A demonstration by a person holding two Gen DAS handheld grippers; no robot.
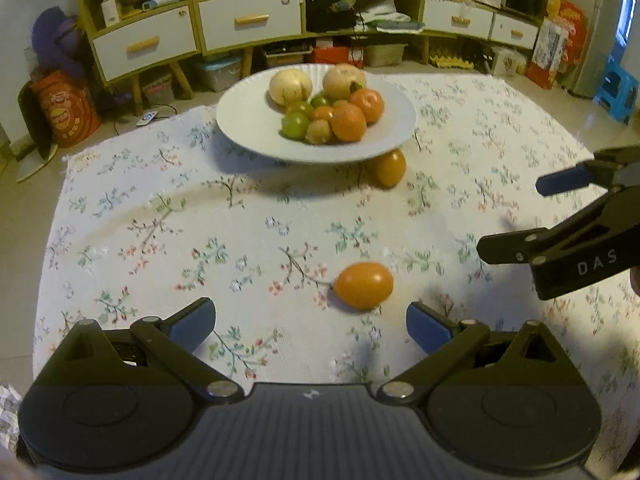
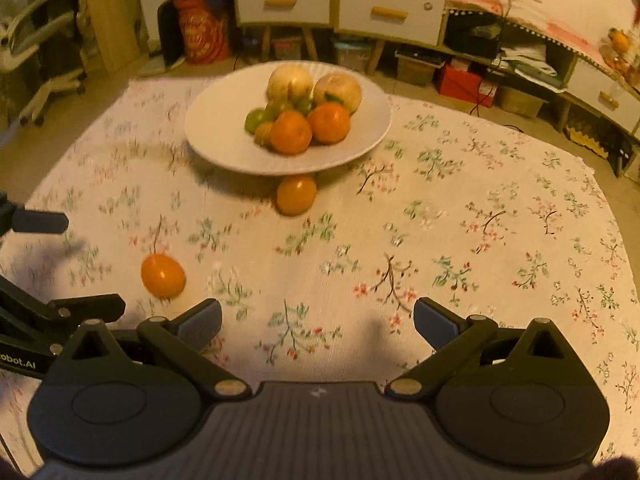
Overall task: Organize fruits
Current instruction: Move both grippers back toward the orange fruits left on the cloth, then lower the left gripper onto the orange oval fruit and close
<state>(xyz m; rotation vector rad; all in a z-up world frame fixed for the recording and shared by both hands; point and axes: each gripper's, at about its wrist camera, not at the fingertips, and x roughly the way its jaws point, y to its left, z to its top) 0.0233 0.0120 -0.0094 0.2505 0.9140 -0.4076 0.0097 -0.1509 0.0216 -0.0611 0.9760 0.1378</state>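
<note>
Lying on the flowered tablecloth (image 1: 248, 232), the near orange fruit (image 1: 364, 285) sat just ahead of the left gripper (image 1: 310, 326), a little toward its right-hand pad, with both blue pads spread wide and nothing between them. Farther back stood the white plate (image 1: 248, 128), already piled with two pale round fruits, small green ones and orange ones; a second loose orange fruit (image 1: 389, 167) rested against the plate's near edge, half under its rim. At the far right of the left view the right gripper (image 1: 516, 212) reached in with its jaws released and empty, and its own camera showed the same: pads wide apart over bare cloth, the near fruit off to its left.

The loose fruit looked smooth, glossy and egg-shaped, so it would likely be light, firm but bruisable, and inclined to roll or squirt out of a hard pinch. The safest hold seemed to be across its narrow middle, pads square to the long axis, closing gently. The fruit under the rim left less room for the pads.
</note>
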